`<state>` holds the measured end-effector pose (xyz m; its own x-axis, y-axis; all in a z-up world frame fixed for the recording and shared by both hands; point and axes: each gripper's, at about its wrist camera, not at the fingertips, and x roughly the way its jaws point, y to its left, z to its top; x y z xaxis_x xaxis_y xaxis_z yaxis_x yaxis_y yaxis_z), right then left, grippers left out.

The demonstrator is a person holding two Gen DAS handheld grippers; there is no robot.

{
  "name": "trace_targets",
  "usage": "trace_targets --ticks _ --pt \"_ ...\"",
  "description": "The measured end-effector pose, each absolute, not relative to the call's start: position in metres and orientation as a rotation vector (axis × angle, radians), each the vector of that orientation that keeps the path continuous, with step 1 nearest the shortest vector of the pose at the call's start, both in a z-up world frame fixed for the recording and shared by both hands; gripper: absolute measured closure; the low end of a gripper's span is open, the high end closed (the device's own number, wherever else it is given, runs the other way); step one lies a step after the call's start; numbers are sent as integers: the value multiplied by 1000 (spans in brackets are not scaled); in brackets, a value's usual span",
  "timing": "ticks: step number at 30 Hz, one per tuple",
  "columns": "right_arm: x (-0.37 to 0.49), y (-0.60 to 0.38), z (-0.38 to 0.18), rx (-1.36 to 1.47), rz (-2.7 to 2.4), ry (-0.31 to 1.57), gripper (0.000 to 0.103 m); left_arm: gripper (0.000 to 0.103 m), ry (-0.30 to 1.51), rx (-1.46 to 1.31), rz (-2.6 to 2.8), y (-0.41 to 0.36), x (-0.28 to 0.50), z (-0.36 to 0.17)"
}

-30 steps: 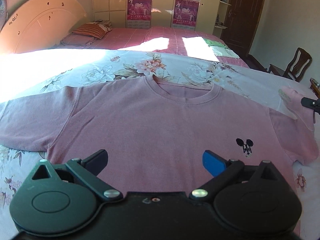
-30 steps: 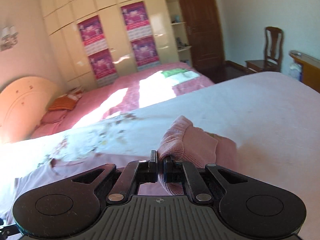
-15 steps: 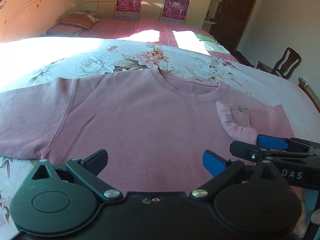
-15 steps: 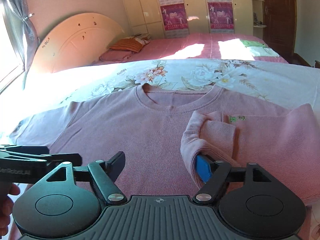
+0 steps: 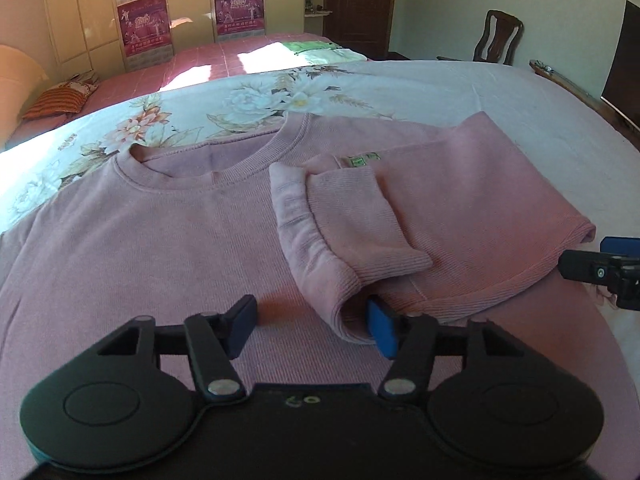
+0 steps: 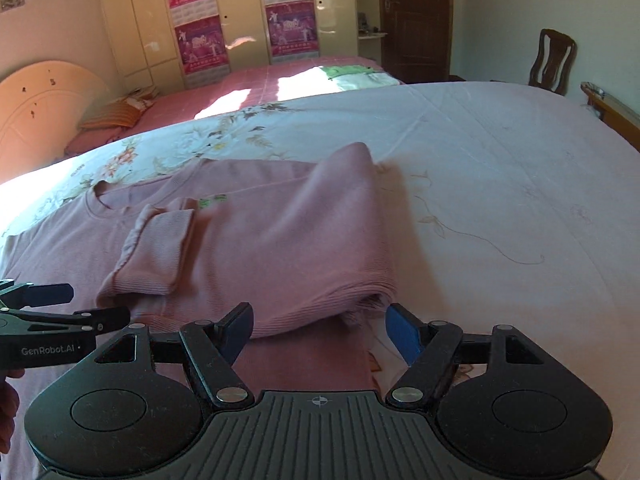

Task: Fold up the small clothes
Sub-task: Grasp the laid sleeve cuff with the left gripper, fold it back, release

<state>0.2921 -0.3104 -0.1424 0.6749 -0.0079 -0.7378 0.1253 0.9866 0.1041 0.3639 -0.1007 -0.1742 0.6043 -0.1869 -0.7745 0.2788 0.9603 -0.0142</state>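
Observation:
A pink sweater (image 5: 160,248) lies flat on the floral bedsheet (image 5: 256,100). Its right side is folded over the body, and the sleeve (image 5: 352,220) is doubled back on top. My left gripper (image 5: 312,312) hovers low over the near part of the sweater with its jaws closing. The sleeve cuff (image 5: 340,304) lies between them beside the blue pad, and no pad presses it. In the right wrist view my right gripper (image 6: 320,316) stands open astride the folded edge (image 6: 360,296) and grips nothing. Each gripper also shows in the other's view: right gripper (image 5: 592,256), left gripper (image 6: 80,305).
The bedsheet (image 6: 500,184) stretches bare to the right of the sweater. A wooden bed rail (image 6: 612,108) runs along the far right. Behind are a second bed with a pink cover (image 6: 256,88), a wardrobe (image 6: 240,20), a dark door (image 6: 416,16) and a chair (image 6: 552,60).
The right gripper let go of the sleeve after laying the sweater's right side over the body. Both grippers sank toward the near edge. The left jaws narrowed around the cuff.

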Motion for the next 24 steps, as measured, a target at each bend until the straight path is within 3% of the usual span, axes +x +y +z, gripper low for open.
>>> trace_targets --ticks 4,6,7,8,18,19,22,24 --pt "284 -323 -148 155 -89 830 30 45 839 133 -231 -102 371 -179" --pt "281 -327 -151 157 -95 834 35 62 812 93 -239 -98 372 -177" --pt "280 -330 -153 163 -98 843 47 87 797 53 -244 -94 372 -174" --pt "279 -333 -155 170 -97 852 54 90 784 14 -237 -90 372 -170" --pt "314 -316 -168 143 -63 838 55 93 594 -204 -100 -23 351 -132" --pt "318 -315 -168 147 -60 834 60 93 588 -210 -88 -17 348 -131" --pt "322 -315 -168 148 -69 836 89 93 590 -201 -39 0 340 -137" --pt "319 -321 -170 171 -76 842 90 93 637 -214 -9 10 340 -148"
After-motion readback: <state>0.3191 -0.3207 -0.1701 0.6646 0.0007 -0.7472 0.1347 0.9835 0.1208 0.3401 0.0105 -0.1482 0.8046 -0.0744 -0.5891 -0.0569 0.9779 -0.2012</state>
